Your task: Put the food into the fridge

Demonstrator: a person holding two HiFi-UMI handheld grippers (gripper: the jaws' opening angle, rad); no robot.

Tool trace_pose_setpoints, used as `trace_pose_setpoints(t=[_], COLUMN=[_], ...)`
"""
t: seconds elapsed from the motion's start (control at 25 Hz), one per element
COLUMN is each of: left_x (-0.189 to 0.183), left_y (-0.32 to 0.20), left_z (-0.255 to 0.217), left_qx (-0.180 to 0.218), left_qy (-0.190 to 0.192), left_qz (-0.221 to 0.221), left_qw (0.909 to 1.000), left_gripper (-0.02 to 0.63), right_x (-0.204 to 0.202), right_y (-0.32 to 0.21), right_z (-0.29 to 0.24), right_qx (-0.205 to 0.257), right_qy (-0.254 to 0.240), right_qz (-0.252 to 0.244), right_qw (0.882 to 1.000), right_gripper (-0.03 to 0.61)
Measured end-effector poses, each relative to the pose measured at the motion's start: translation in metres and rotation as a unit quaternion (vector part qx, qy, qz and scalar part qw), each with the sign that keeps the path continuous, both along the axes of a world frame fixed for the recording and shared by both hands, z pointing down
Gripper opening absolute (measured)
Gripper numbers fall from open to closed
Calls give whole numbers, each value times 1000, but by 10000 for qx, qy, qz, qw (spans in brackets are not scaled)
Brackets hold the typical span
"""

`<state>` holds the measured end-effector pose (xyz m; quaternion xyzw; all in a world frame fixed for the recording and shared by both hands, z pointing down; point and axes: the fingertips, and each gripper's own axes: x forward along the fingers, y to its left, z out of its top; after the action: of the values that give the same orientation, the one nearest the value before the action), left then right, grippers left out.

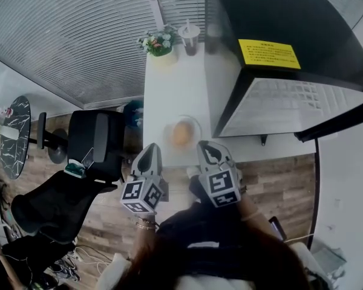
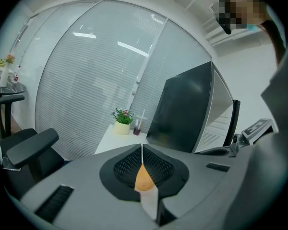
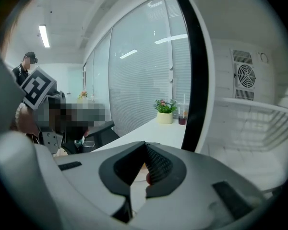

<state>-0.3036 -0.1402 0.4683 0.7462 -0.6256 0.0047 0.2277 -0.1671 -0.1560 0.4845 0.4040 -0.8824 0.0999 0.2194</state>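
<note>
While the black fridge (image 1: 272,17) stands open on the white surface (image 1: 169,89), its pale inside and wire shelf (image 3: 259,111) showing in the right gripper view, the food (image 1: 181,133), a round orange-brown piece, lies on a clear plate (image 1: 196,124) just left of the fridge, outside it and near the surface's front edge. Both grippers are held in front of the fridge at that edge, pointing toward the plate and short of it. The left gripper (image 1: 149,151) is farther from the fridge; its jaws stand all but together with only a hairline slit and clamp nothing, though the food (image 2: 143,178) shows beyond them. The right gripper (image 1: 207,148) is nearer the fridge, its jaws together and empty. At the surface's far end, left of the fridge, a potted plant (image 1: 159,43) and a cup with a straw (image 1: 189,39) stand side by side. A black office chair (image 1: 94,141) sits on the floor well left of the fridge.
</note>
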Motion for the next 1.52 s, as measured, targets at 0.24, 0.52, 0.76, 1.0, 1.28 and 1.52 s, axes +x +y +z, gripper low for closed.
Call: trace_pose_setpoints(t=[0.24, 0.52, 0.76, 1.0, 1.28, 1.52], left_x=[-3, -5, -8, -12, -14, -16], left_y=[-10, -21, -26, -26, -26, -35], left_z=[18, 36, 52, 71, 89, 96], left_qx=[-265, -536, -804, -1104, -1472, -1637], left_qy=[49, 59, 104, 355, 389, 177], left_qz=[-9, 13, 19, -70, 71, 268], left_qw=[9996, 9985, 9967, 9932, 9883, 9860], left_gripper=[8, 20, 28, 41, 57, 71], right_x=[-3, -7, -7, -7, -7, -3], right_y=[-7, -11, -11, -7, -1, -1], right_z=[17, 37, 56, 74, 92, 104], right_qx=[-262, -582, -901, -1317, -1665, -1990], right_qy=[42, 88, 185, 152, 175, 94], right_qz=[-70, -173, -236, -235, -188, 14], right_qw=[9996, 9981, 9955, 9909, 9857, 9800], right_gripper=[2, 31, 63, 102, 140, 141])
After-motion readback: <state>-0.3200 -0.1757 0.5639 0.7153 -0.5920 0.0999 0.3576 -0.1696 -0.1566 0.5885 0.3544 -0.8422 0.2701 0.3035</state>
